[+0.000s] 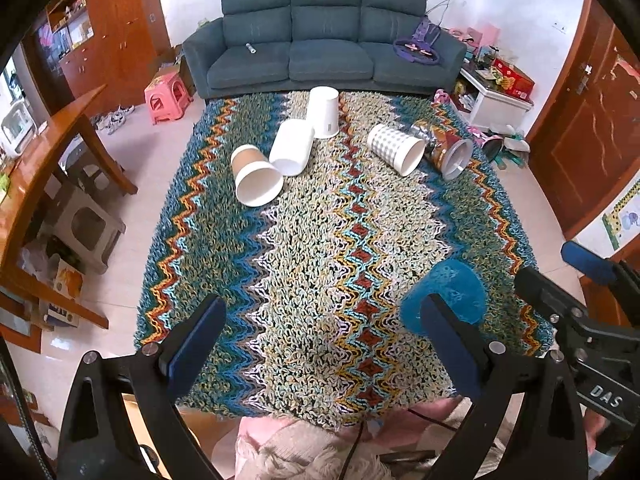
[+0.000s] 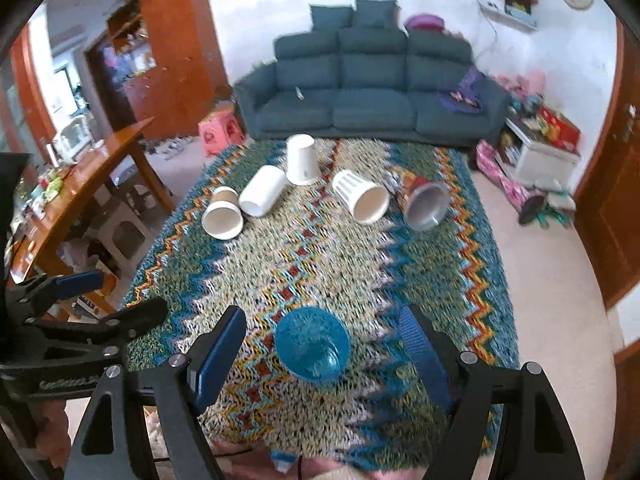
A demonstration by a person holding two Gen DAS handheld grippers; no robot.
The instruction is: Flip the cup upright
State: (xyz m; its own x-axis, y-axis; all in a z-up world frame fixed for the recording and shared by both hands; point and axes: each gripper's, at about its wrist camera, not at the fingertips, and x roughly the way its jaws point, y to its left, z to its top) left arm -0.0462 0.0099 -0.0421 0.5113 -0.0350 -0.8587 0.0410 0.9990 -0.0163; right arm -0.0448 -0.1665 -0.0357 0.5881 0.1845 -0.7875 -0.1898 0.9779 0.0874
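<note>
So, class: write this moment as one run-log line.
left gripper: open, empty | right gripper: open, around blue cup, not gripping | blue cup: upright on rug | five cups beyond: not upright

Left gripper (image 1: 320, 344) and right gripper (image 2: 324, 352): black triangular frames, silver screws, blue ribbed finger pads (image 2: 418, 346).

White letters "DAS" read on black body of right gripper (image 1: 576, 276), at four o'clock in left wrist view. Other markings illegible.
</note>
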